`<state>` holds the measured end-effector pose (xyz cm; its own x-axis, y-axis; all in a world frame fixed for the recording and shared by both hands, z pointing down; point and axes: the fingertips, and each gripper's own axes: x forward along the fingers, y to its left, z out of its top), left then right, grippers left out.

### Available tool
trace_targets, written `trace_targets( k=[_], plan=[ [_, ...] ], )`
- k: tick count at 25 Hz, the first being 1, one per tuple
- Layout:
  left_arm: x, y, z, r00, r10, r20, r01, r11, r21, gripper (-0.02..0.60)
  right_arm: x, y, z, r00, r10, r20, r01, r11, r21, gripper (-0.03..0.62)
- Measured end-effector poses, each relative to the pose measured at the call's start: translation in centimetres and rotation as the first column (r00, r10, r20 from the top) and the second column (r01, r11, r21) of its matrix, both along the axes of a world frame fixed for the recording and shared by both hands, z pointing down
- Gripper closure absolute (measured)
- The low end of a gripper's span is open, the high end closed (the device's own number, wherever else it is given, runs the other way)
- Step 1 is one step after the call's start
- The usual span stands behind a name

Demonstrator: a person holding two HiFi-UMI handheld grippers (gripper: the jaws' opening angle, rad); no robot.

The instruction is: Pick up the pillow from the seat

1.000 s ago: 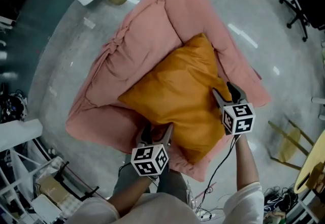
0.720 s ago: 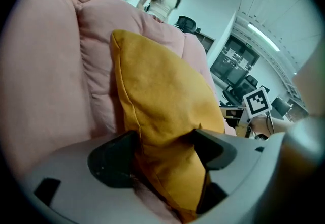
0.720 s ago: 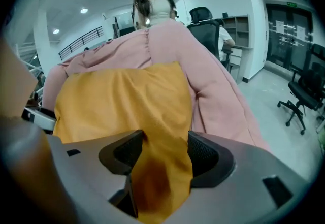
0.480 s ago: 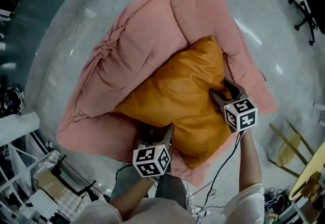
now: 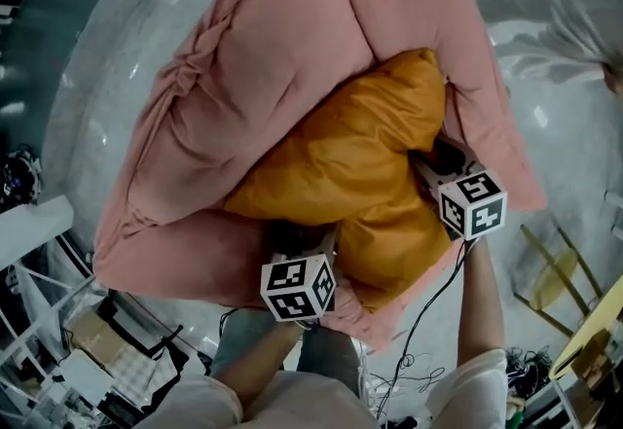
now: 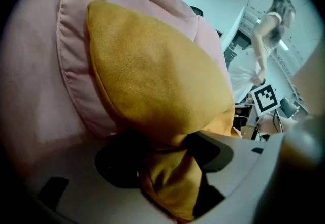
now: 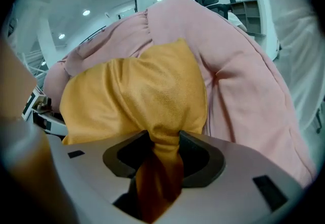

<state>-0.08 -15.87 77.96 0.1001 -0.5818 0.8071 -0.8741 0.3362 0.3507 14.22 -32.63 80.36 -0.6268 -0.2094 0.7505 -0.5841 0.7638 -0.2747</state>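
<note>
Now left gripper, right gripper, jaws just closing, pinch pillow; pink seat walls crowd it.

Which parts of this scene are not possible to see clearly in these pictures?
- Seat surface under the pillow: all views, covered by the pillow.
- Seat's far end: head view, cut off by the top edge.
- Person in the background: left gripper view, small and blurred.

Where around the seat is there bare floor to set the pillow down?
Bare floor left of the pink seat, and a strip right of it above the wooden frame. Crowded: rack and boxes lower left, cables lower right. The pillow fills the seat's hollow.
</note>
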Motion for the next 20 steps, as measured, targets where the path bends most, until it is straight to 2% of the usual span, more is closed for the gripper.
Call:
trace_targets(
  k=[5, 9, 20],
  plan=[
    [0.3, -0.3, -0.5, 1.000, -0.016, 0.016, 0.015, 1.000, 0.010, 0.372, -0.2, 0.0, -0.4, 0.998, 0.067, -0.008, -0.066, 0.997, 0.037, 0.472],
    [0.7, 0.1, -2.6, 1.000, -0.014, 0.018, 0.013, 0.999, 0.041, 0.453, 0.1, 0.4, -2.4, 0.994, 0.081, -0.072, -0.071, 0.990, 0.126, 0.543],
    [1.8, 1.9, -6.6, 0.998, 0.062, 0.004, -0.062, 0.995, 0.076, 0.499, 2.5, 1.7, -7.3, 0.987, 0.152, -0.053, -0.139, 0.970, 0.201, 0.557]
  ],
)
